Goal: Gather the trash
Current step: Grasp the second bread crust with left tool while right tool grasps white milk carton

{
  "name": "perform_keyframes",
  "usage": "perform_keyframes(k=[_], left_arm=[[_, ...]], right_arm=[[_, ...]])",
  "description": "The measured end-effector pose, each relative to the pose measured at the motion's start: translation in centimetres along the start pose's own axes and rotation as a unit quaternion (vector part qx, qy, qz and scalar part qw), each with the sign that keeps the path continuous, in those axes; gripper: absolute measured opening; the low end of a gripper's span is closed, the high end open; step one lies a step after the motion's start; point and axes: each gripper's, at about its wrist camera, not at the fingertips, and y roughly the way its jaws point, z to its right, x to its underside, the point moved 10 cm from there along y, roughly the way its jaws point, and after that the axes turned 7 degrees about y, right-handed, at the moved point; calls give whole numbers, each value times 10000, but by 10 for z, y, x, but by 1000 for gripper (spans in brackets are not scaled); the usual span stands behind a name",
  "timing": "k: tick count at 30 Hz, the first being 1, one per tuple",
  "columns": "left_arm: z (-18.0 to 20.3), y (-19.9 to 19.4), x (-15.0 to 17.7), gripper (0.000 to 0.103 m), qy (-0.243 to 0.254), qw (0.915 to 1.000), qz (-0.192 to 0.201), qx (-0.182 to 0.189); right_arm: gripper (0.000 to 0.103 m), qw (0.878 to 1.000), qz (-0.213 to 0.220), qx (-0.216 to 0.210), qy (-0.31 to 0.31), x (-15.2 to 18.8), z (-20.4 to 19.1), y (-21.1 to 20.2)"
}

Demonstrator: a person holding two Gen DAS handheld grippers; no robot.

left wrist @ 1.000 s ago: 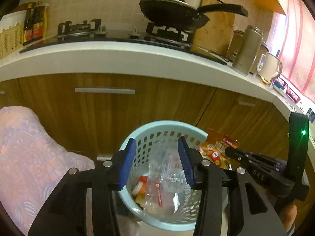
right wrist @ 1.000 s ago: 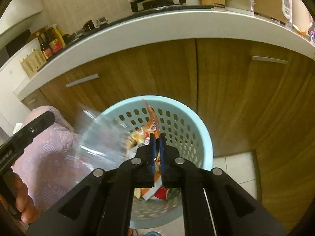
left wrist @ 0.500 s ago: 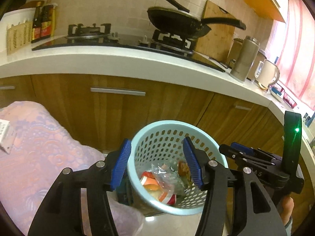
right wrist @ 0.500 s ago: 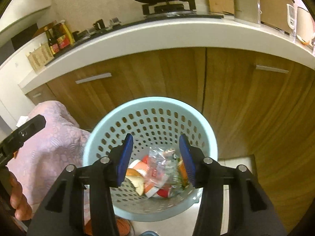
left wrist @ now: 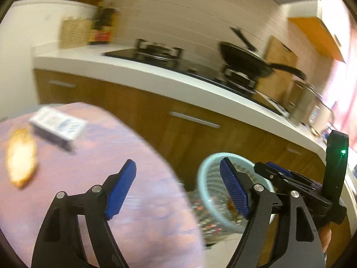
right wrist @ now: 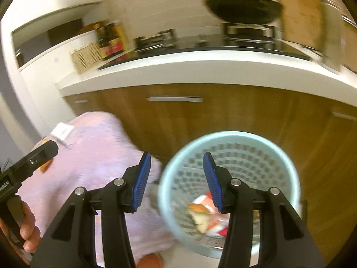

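basket [right wrist: 290, 156] contents blurred, indistinct

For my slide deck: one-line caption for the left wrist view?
Open left tongs swing from the blue waste basket toward a small box on the pink tablecloth.

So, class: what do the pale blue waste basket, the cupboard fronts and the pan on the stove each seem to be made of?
Waste basket: probably moulded plastic, matt pale blue, its wall pierced with regular rows of holes.
Cupboard fronts: wood or wood-look laminate, brown with grain streaks and a slight sheen; the blur leaves it open.
Pan: likely dark metal, perhaps coated, black with a faint gloss.
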Motion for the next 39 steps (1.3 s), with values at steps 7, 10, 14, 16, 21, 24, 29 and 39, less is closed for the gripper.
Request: perform_keyframes(k=[7,10,14,16,21,24,29,39], left_arm=[[-122,-53,-3,78,-634,9928,153,-1001],[-171,-68,2,78,-846,9873,127,-1336],[-224,-71,13,78,-1165,9805,-32,-1582],[-245,-63,18,78,-1248,9783,-179,-1647],[-270,-35,34,76,-1456,9771,-487,-1470],[-277,-26,44,72,-1656,9754,-488,-1373],[-277,-19,47,56,-1588,9765,-637,-1314],[-276,-26,49,4,-1380,9732,-546,-1754]], right_arm=[[50,9950,-42,-529,-842,-4,-108,33],[51,9889,-59,-765,-1271,-2,-157,49],[60,9803,-77,-1011,-1694,4,-211,74],[60,9767,-106,-1092,-1843,6,-230,88],[71,9683,-110,-1234,-2171,7,-259,118],[75,9642,-113,-1305,-2306,4,-267,135],[86,9571,-283,-1298,-2576,5,-276,153],[95,9422,-665,-1206,-3053,11,-295,183]])
